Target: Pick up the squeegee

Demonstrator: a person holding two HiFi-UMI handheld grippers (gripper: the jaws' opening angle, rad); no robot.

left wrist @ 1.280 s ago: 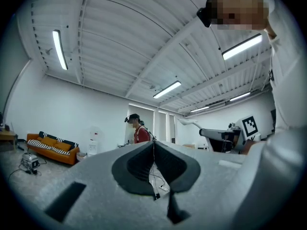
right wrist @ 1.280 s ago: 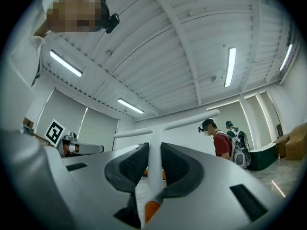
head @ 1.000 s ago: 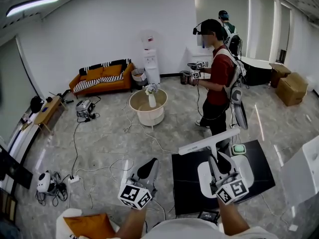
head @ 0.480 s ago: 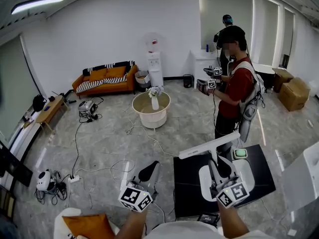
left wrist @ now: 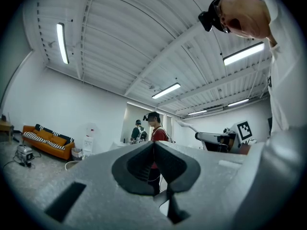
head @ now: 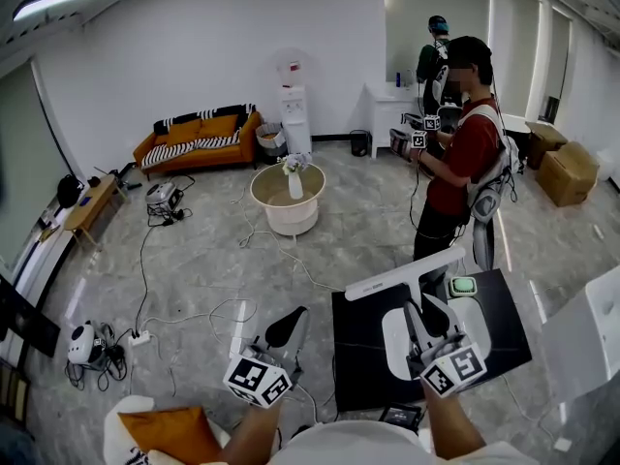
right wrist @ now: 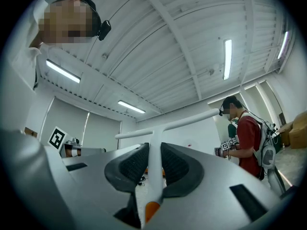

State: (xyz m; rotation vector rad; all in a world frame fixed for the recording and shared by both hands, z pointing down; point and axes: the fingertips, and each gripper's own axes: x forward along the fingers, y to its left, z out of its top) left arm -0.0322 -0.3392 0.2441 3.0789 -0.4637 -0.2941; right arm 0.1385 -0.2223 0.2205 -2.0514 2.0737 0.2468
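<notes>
Here the right gripper (head: 427,318) holds its jaws clamped on the squeegee (head: 405,276) handle, hiding the handle's lower part. The left gripper (head: 284,329) has closed, empty jaws.

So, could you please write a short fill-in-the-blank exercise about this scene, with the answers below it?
1. The right gripper is shut on the handle of the white ____.
2. The left gripper is shut and holds ____.
3. The sofa by the far wall is ____ in colour.

Answers: squeegee; nothing; orange.
</notes>
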